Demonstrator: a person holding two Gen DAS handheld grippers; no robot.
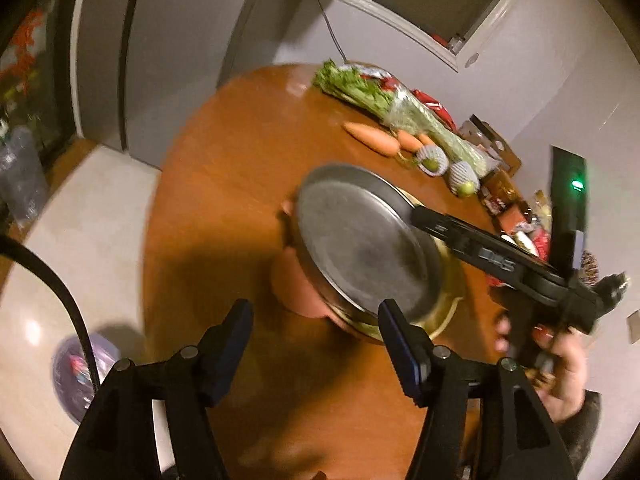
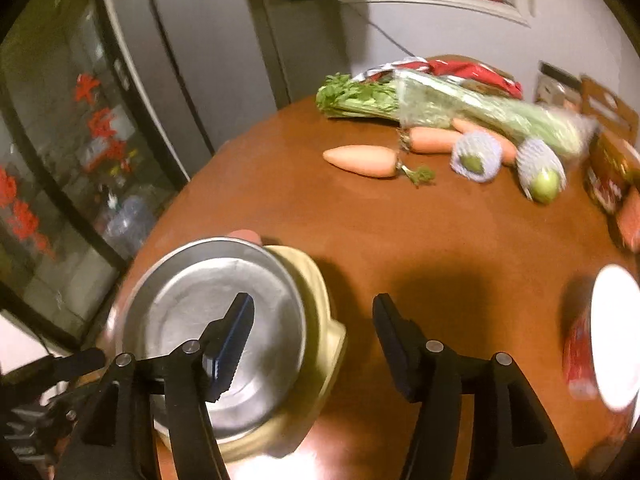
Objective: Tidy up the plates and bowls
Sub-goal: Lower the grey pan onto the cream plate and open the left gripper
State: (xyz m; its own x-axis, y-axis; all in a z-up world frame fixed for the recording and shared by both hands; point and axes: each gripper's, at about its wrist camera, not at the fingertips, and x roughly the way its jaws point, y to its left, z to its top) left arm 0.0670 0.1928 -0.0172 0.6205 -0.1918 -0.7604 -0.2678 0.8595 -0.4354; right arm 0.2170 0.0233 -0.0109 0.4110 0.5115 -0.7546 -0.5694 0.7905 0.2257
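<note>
- The round brown wooden table [image 2: 360, 248] carries a stack near its edge, with celery, carrots and netted fruit well apart at the far side.
- The stack's top is a round grey metal plate [image 2: 208, 320], resting on a pale yellow dish [image 2: 324, 320] with a pinkish piece [image 1: 296, 292] beneath.
- The metal plate looks tilted and off-centre; a nudge could slide it off.
- A white plate [image 2: 616, 336] sits apart at the right, not yet stacked.
- The left gripper [image 1: 316, 340] is released, nothing between its jaws.
- The right gripper [image 2: 314, 340] is likewise spread and empty; its left finger overlaps the plate in view, and could catch the rim.
</note>
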